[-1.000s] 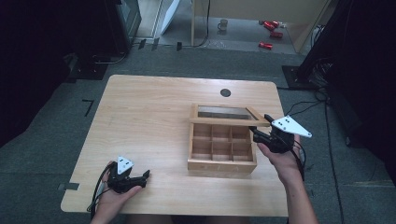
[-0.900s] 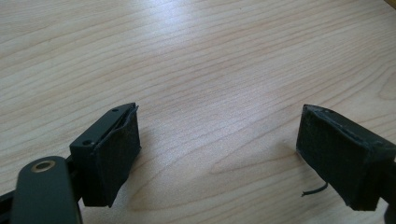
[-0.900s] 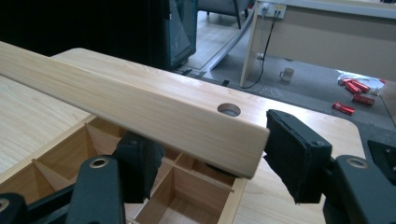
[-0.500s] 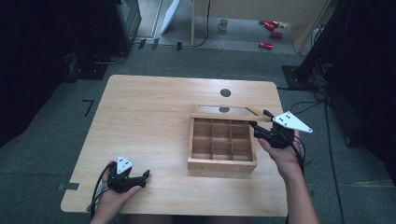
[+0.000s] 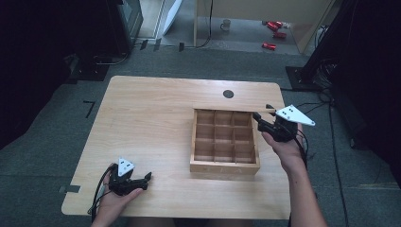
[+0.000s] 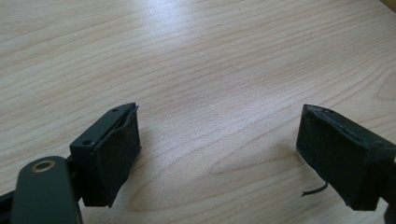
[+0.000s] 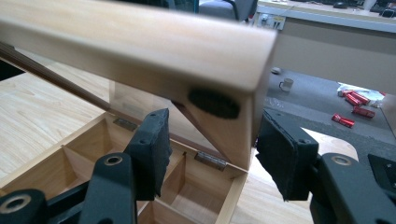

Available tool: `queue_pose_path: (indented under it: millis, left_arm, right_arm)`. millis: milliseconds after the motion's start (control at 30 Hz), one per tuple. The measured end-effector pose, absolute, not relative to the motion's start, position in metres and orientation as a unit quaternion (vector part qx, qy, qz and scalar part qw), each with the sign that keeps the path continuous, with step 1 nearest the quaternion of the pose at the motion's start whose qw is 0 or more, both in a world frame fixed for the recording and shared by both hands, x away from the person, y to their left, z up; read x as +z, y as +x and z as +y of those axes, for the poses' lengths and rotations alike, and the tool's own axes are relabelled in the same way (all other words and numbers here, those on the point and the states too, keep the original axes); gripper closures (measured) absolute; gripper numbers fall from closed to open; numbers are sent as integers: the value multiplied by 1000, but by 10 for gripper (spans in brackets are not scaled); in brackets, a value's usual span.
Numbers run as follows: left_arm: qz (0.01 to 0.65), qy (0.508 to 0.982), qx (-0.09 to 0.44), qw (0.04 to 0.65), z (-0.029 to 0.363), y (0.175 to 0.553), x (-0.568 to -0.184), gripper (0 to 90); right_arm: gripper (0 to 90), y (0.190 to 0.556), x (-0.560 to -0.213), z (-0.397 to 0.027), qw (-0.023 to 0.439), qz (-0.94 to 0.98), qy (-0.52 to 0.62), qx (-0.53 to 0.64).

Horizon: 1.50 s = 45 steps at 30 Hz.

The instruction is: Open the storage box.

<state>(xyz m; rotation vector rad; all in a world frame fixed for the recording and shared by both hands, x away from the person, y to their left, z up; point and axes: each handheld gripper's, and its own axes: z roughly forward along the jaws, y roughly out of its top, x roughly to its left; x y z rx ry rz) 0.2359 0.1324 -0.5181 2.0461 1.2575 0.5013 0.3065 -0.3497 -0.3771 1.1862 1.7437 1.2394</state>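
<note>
Here the wooden box (image 5: pixel 224 142) sits on the right half of the table (image 5: pixel 151 123), its hinged lid (image 7: pixel 154 51) swung up so the nine bare compartments lie exposed from above. In the right gripper view the lid's front corner stands between the jaws of the right gripper (image 7: pixel 210 144), which are spread on either side of it; the right-hand pad looks to touch the lid edge, the other stands just off it, so I read the tongs as released, steadying or pushing the lid rather than pinching it. That placement makes sense for tipping the lid back on its small metal hinges (image 7: pixel 211 160) at the rear wall. The box is pale, unfinished-looking wood, and the lid seems to carry a clear pane in a frame. Well away from the box, near the table's front-left corner, the left gripper (image 5: pixel 127 177) rests low over the tabletop, jaws wide apart and empty, apparently parked out of the way.
</note>
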Motion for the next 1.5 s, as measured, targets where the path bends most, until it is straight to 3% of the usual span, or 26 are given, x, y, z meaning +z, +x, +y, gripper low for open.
queue_pose_path:
  millis: [600,833,1000,1500]
  left_arm:
    - [483,785,189,340,134,236,-518,142]
    - [483,785,189,341,134,236,-518,143]
    - [483,784,188,341,134,236,-518,142]
    - [483,784,186,342,134,236,-518,143]
  right_arm:
    - [469,342,-384,-352,335,678,460,466]
    - [515,351,-383,-355,334,679,460,465]
    - [654,358,-381,-361,339,659,475,475]
    - [668,387,-373,-356,339,636,514,465]
